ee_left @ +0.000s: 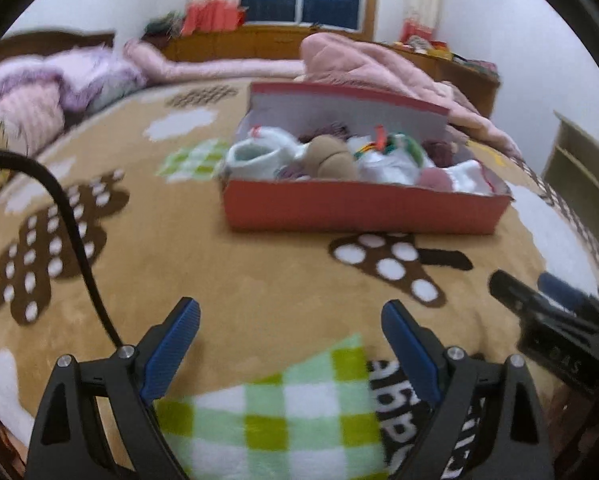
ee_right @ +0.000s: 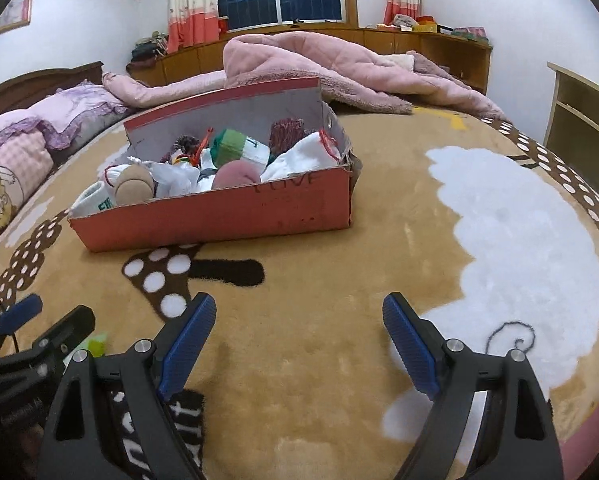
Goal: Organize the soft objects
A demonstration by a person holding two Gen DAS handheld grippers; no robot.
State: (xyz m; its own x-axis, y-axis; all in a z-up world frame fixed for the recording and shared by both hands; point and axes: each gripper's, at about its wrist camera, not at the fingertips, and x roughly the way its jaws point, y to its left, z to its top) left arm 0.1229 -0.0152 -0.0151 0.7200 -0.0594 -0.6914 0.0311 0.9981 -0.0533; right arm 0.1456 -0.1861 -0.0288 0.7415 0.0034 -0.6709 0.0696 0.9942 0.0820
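A red cardboard box (ee_left: 363, 210) (ee_right: 227, 216) stands on the patterned tan blanket, packed with several rolled socks: white ones (ee_left: 255, 156), a tan one (ee_left: 333, 158) (ee_right: 133, 184), a pink one (ee_right: 235, 174) and a green-and-white one (ee_right: 239, 146). My left gripper (ee_left: 291, 312) hovers open over the blanket in front of the box, nothing between its blue pads. My right gripper (ee_right: 299, 308) is also open and empty, a little short of the box's near right corner. Each gripper shows at the edge of the other's view (ee_left: 551, 320) (ee_right: 35, 332).
A crumpled pink quilt (ee_right: 339, 68) lies behind the box. Pillows (ee_right: 39, 136) sit at the left by the headboard. A black cable (ee_left: 71, 232) loops across the left. Wooden shelving (ee_right: 579, 120) stands past the bed's right edge.
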